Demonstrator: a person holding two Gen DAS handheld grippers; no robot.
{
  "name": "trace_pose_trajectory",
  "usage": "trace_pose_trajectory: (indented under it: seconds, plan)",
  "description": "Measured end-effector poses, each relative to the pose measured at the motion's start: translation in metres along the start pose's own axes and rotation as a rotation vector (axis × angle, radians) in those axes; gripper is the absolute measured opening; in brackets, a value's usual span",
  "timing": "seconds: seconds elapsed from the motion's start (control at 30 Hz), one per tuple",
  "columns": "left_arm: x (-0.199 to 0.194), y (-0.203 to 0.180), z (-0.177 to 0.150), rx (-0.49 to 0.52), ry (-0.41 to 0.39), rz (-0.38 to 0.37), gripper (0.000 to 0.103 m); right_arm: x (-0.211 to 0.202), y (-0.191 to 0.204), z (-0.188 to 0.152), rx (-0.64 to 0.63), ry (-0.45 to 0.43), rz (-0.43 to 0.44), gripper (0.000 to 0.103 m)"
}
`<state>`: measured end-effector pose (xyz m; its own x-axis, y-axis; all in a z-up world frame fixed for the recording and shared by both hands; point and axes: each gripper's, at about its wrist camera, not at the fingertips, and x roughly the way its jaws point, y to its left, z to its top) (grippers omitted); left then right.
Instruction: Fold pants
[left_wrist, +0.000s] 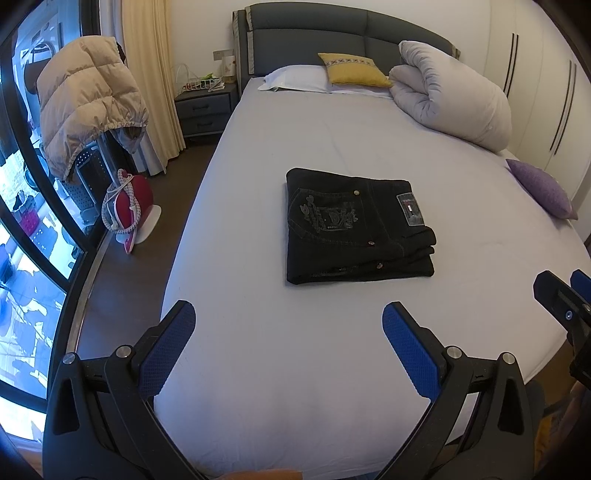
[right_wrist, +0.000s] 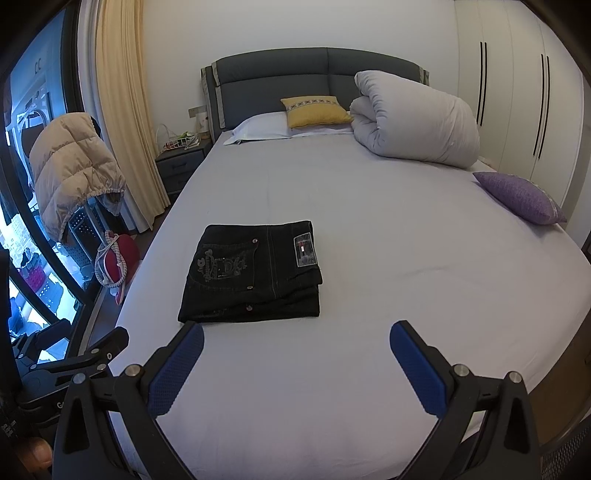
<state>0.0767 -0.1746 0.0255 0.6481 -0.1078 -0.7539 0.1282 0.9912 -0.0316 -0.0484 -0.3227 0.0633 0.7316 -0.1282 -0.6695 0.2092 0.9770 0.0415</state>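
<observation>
Black jeans (left_wrist: 354, 225) lie folded into a compact rectangle on the white bed sheet (left_wrist: 332, 144), back pocket embroidery and waist label facing up. They also show in the right wrist view (right_wrist: 255, 273). My left gripper (left_wrist: 288, 314) is open and empty, held above the bed's near end, short of the jeans. My right gripper (right_wrist: 297, 334) is open and empty, just near of the jeans and to their right. The right gripper's tip shows at the right edge of the left wrist view (left_wrist: 557, 295).
A rolled white duvet (left_wrist: 450, 96), yellow cushion (left_wrist: 352, 68) and white pillow (left_wrist: 295, 77) lie at the headboard. A purple cushion (left_wrist: 541, 188) sits at the right edge. A red iron (left_wrist: 129, 203), a puffer jacket (left_wrist: 85, 99) and a nightstand (left_wrist: 205, 110) stand left of the bed.
</observation>
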Motion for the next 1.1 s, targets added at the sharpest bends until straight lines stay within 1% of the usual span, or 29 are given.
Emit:
trace_pose_trajectory:
  seconds: [0.5, 0.9, 1.1]
  plan:
    - [0.002, 0.001, -0.002, -0.004, 0.007, -0.005, 0.103, 0.003, -0.001, 0.000, -0.002, 0.006, 0.001, 0.103]
    - [0.007, 0.004, -0.005, -0.011, 0.020, -0.006, 0.103, 0.009, -0.003, -0.010, -0.003, 0.019, 0.007, 0.103]
    - [0.006, 0.005, -0.005, -0.015, 0.014, -0.012, 0.103, 0.010, -0.005, -0.009, -0.003, 0.027, 0.010, 0.103]
